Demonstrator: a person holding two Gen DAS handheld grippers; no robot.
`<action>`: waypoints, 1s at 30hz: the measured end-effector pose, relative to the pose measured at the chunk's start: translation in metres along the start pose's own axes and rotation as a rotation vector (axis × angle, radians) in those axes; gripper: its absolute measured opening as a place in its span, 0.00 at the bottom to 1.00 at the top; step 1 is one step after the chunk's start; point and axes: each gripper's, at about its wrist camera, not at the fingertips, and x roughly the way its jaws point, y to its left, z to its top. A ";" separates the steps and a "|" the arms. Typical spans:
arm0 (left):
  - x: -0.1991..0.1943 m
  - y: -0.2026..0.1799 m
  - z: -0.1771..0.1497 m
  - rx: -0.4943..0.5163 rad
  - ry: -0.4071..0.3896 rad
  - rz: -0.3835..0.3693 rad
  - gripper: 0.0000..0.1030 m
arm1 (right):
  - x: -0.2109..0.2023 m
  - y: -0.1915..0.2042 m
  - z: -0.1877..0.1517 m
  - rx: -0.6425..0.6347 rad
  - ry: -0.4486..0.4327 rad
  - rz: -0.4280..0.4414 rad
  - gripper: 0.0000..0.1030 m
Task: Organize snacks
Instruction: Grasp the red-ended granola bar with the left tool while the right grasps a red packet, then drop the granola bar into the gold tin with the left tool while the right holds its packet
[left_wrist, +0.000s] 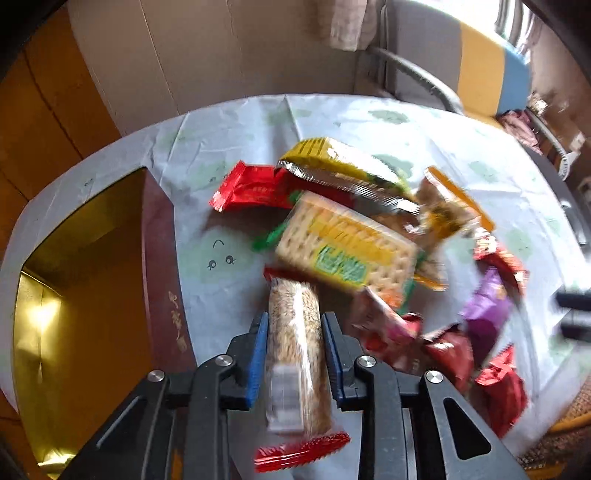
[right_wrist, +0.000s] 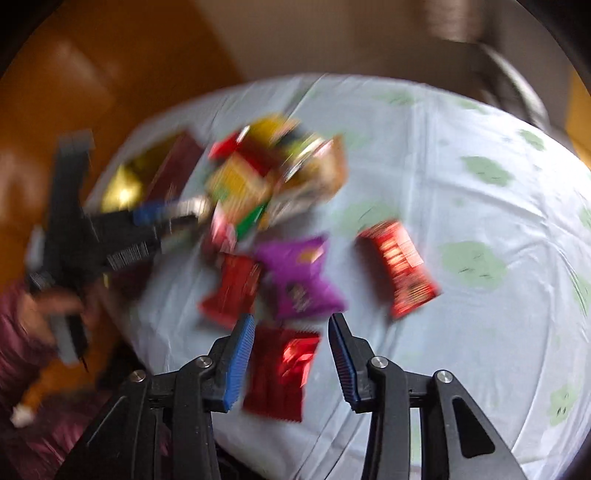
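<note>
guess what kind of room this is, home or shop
Most likely a home living or dining room. A table with a pale cartoon-print cloth holds a pile of snack packets, a sofa with grey, yellow and blue cushions stands behind it, and wooden panelling lines the wall.

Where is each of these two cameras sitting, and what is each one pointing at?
Left wrist: on the left gripper, angled down at its clamped grain bar, the snack pile and gold-lined box.
Right wrist: on the right gripper, above a red packet; a sleeve shows.
Shared: pile, box, purple packet.
</note>
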 end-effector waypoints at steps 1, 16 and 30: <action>-0.007 -0.002 -0.002 0.006 -0.014 -0.011 0.28 | 0.005 0.003 -0.002 -0.008 0.022 0.010 0.46; -0.025 -0.040 -0.046 0.022 -0.027 -0.137 0.28 | 0.062 0.023 -0.004 -0.040 0.180 -0.118 0.68; -0.033 -0.026 -0.084 0.060 -0.088 -0.257 0.28 | 0.083 0.038 -0.009 -0.138 0.132 -0.202 0.54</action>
